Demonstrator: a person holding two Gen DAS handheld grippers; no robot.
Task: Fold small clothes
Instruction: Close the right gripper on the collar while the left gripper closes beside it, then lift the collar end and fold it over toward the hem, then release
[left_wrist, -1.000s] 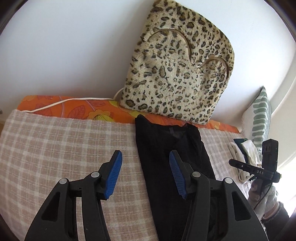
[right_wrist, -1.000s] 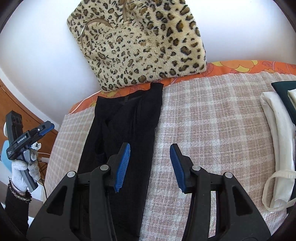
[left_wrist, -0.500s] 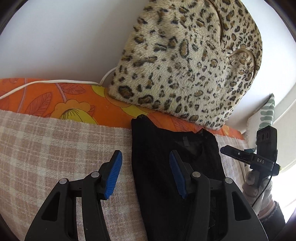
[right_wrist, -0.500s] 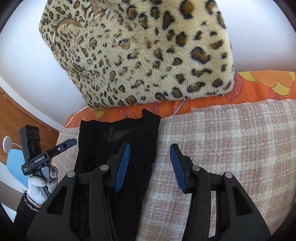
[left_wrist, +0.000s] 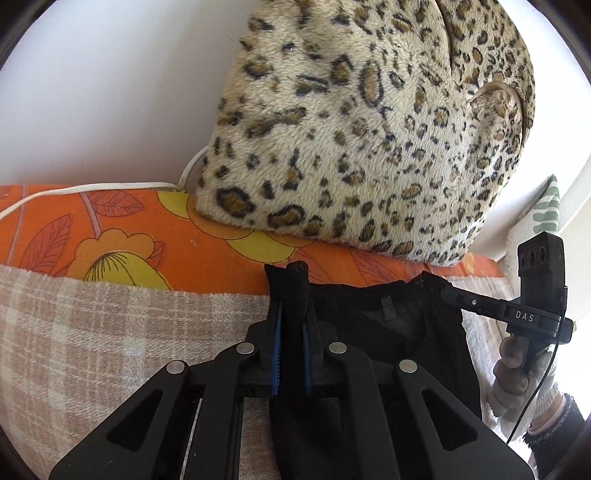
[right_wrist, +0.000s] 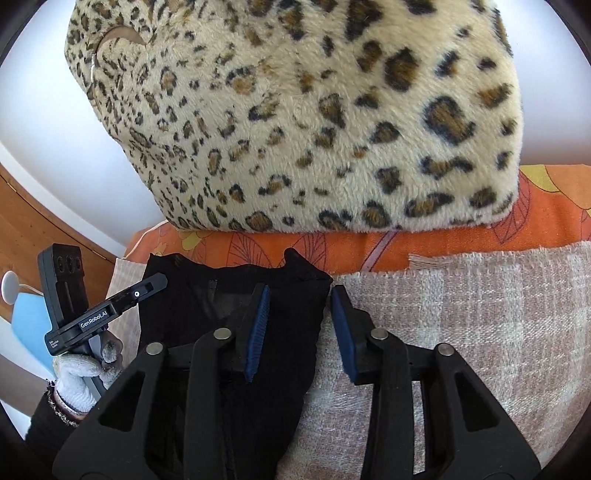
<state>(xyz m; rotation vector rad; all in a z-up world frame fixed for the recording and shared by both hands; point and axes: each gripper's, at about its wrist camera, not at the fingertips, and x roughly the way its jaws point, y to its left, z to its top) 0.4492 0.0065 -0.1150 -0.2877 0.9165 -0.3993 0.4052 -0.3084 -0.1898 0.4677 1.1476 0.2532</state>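
We see the black garment lying flat on the plaid blanket, long axis running from the near edge of both views up toward the wall, collar end pointing at the leopard-print cushion and just short of the orange floral sheet. A small tag shows inside the neckline, too small to read. Left to right in the left wrist view: white cable on the sheet, then our left gripper, whose jaws have just been closing and now pinch the garment's left top corner, fabric bunched up between the blue pads. Further right, our right gripper comes in from the side with its tips at the garment's other top corner; "DAS" reads on its body, gloved hand on the handle. In the right wrist view: the left unit reads "GenRobot.AI", smaller print under it illegible. The right gripper has just been closing too; jaws sit narrowed but apart, garment corner between them, and the right pad stands clear of the cloth over the blanket, so no grip there yet.
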